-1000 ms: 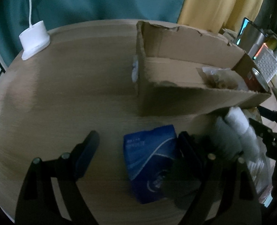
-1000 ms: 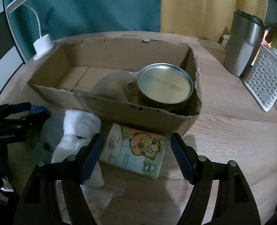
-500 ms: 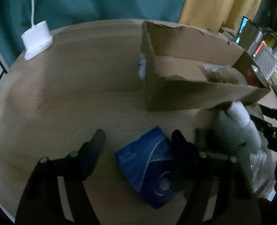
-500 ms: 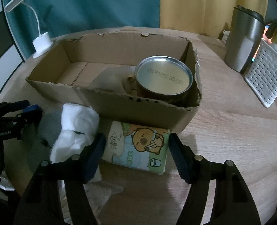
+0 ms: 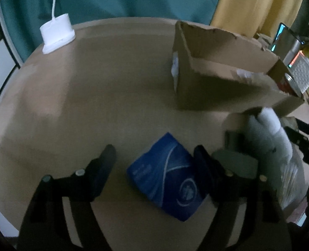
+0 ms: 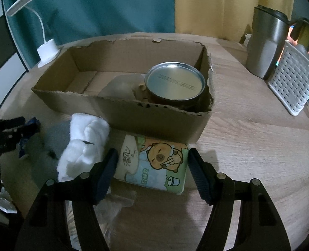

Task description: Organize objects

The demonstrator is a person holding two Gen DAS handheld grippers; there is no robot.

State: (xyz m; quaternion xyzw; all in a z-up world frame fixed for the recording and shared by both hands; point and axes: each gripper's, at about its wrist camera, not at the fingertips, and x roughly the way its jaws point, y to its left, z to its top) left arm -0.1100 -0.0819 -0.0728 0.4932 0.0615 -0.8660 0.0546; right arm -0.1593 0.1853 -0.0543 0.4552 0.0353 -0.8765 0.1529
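Observation:
A blue packet lies flat on the wooden table, skewed, between the fingers of my left gripper. Its jaws are opening: the right pad is at the packet's corner, the left pad stands well clear. In the right wrist view a tissue pack with a cartoon animal lies in front of the cardboard box. My right gripper has a pad against each side of it. Inside the box stand a tin can and some crumpled paper.
A rolled white cloth on a grey item lies between the two grippers. A white lamp base sits far left. A steel tumbler and a white basket stand at the right. Clear plastic lies at the near edge.
The left jaws narrowed around the blue packet, then widened again, and the packet turned to lie skewed. The right jaws closed in from a wider gap onto the tissue pack's sides.

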